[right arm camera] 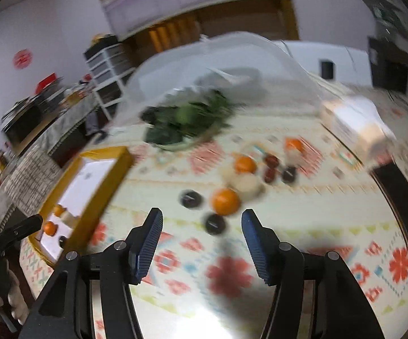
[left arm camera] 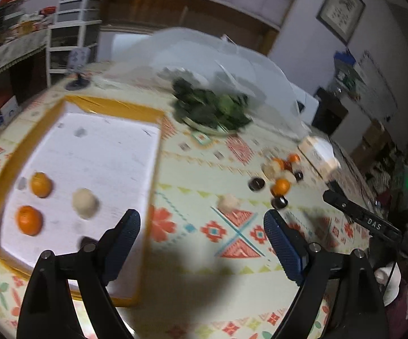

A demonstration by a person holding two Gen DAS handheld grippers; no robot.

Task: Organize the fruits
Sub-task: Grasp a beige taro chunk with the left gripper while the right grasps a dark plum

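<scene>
Already the yellow-rimmed white tray (left arm camera: 113,104) holds sorted fruit. Both the left gripper (left arm camera: 202,227) and right gripper (right arm camera: 202,220) are spread and empty, the right facing a loose round orange (right arm camera: 225,201), likely its next pick.

I see glossy patterned cloth (right arm camera: 260,305) on table. Hand-held gripper pads (right arm camera: 253,243): ribbed blue rubber. Tray (left arm camera: 96,158): matt white inside, yellow rim. Mesh dome cover (right arm camera: 232,65) looks translucent.
</scene>
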